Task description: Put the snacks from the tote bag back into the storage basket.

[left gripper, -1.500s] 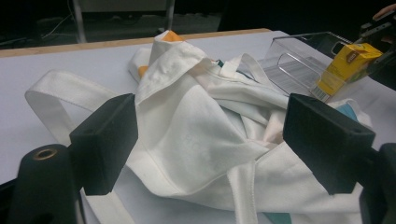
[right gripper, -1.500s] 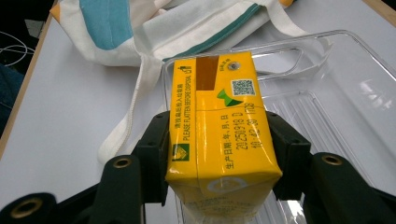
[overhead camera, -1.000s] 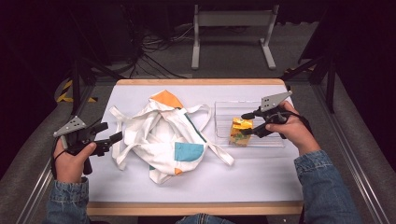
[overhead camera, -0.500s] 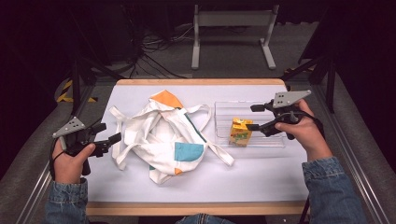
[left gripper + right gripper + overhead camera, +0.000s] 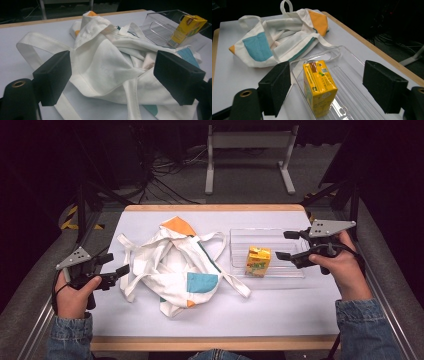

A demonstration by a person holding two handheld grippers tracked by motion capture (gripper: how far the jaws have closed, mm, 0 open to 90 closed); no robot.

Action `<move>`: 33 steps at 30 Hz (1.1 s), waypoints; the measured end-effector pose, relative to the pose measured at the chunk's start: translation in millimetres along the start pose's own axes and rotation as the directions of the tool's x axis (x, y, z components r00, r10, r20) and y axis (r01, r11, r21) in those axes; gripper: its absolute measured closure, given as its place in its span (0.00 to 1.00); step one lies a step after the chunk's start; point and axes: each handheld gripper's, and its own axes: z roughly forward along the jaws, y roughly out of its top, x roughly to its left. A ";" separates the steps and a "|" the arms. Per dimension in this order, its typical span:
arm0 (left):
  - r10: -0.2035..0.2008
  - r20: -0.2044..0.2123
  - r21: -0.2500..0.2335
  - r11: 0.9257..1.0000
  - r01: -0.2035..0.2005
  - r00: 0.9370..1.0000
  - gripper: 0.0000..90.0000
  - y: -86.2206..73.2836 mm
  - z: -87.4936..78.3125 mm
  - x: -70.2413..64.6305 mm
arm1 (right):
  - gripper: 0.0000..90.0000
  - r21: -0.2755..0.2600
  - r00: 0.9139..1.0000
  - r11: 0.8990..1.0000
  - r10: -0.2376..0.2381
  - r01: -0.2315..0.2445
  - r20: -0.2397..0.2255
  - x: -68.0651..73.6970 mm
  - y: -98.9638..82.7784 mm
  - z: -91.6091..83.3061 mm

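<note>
The right gripper (image 5: 284, 245) is hovering with jaws that have just been opening, apart from the upright juice carton (image 5: 258, 261) in the clear tray (image 5: 240, 237). The left gripper (image 5: 116, 264) is holding its jaws spread, seemingly just short of the white tote bag (image 5: 175, 265).

**Both hand-held grippers open, held low at either side**

Left hand-held gripper (image 5: 120, 272) gripped in the left hand (image 5: 75, 292) at the near left, jaws spread wide and pointing level toward the middle, nothing pressed between the pads. Left forearm in a denim sleeve, coming in from the bottom edge. Right hand-held gripper (image 5: 285, 245) held in the right hand (image 5: 342, 265) at the far right (grey three-cornered plate on top), jaws just opened further, standing wide apart, pads free of contact. Right wrist bent inward, denim-sleeved forearm rising from the lower right corner.
</note>
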 end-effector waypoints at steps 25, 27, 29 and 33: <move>0.000 -0.011 0.022 1.000 0.000 1.000 0.15 -17.2 -1.9 10.0 | 0.09 -0.009 0.954 0.988 0.150 -0.153 0.259 3.3 -54.0 -42.2; -0.006 -0.015 0.021 1.000 0.006 1.000 0.15 -18.5 -2.5 11.9 | 0.09 -0.025 0.949 0.985 0.169 -0.168 0.266 4.4 -59.4 -40.9; -0.010 -0.017 0.014 1.000 0.010 1.000 0.15 -20.0 -2.4 14.0 | 0.08 -0.039 0.941 0.982 0.190 -0.187 0.280 5.2 -65.7 -38.2; -0.007 -0.034 0.023 1.000 0.008 0.999 0.15 -24.3 -0.2 19.6 | 0.06 -0.047 0.911 0.975 0.221 -0.219 0.348 5.0 -80.1 -34.5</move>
